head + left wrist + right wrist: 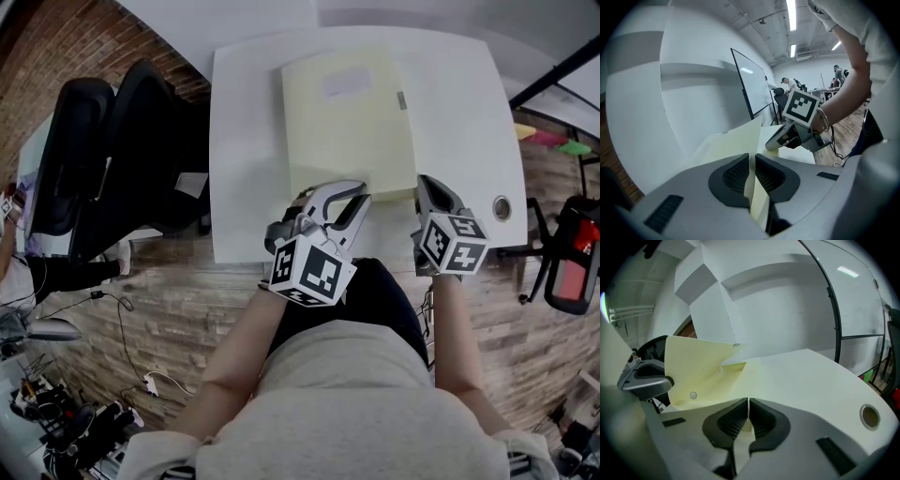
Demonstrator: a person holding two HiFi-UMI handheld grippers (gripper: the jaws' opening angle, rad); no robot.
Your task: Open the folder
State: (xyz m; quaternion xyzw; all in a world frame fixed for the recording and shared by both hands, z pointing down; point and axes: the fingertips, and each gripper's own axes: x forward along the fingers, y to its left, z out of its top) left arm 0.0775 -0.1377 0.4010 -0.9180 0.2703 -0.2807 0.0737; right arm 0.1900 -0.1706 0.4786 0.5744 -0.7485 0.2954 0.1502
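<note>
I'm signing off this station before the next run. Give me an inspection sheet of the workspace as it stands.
Surface: white table, with a round grommet hole near its right edge.
Job's things: pale yellow folder, cover partly raised at the near left corner, not yet open.
Clutter: nothing seen on the table.
Grippers: left gripper fingers pinch the raised cover; right gripper fingers are closed on the folder's near edge.
Cables: loose cables on the floor to the left.
Surroundings: black chairs left of the table; brick-patterned floor.
</note>
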